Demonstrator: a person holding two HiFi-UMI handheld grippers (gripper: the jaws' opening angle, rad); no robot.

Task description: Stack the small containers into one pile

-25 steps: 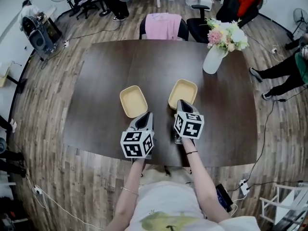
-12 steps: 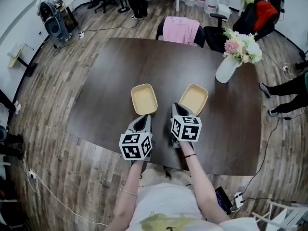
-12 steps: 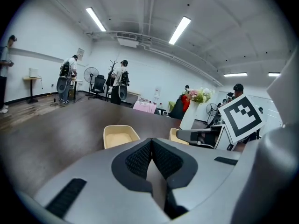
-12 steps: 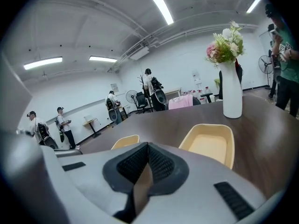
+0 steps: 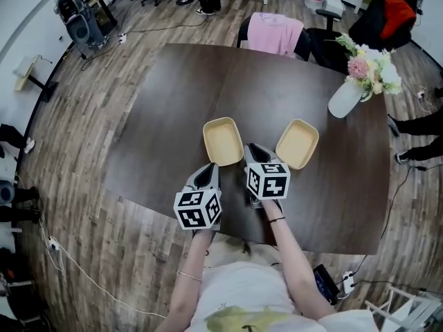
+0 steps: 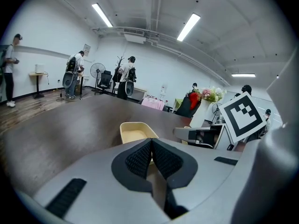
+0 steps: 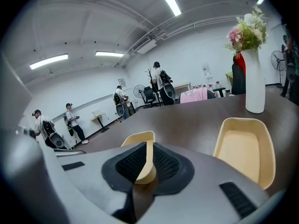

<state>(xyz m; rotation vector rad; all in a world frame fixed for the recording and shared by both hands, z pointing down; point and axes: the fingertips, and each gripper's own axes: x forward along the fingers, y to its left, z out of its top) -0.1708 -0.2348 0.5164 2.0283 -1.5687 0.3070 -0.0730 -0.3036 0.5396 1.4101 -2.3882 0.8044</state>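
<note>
Two shallow yellow containers lie side by side on the dark table, the left container (image 5: 223, 141) and the right container (image 5: 297, 144). My right gripper (image 5: 249, 146) is shut, with its tips at the left container's near right corner. In the right gripper view that container's rim (image 7: 138, 138) shows in the slit between the pads of the right gripper (image 7: 148, 146). I cannot tell if they touch it. The right container (image 7: 245, 146) lies apart to the side. My left gripper (image 5: 210, 166) is shut and empty, just short of the left container's near edge. The left gripper (image 6: 150, 141) faces that container (image 6: 135, 130).
A white vase of flowers (image 5: 344, 97) stands at the table's far right. A chair with a pink cloth (image 5: 275, 33) is behind the far edge. The table's near edge (image 5: 228, 221) runs under my hands. People stand around the room (image 6: 74, 73).
My right gripper has shifted left, from the right container's near edge to the left container's right corner. The left gripper also drifted left along the near edge. Neither container has moved on the table.
</note>
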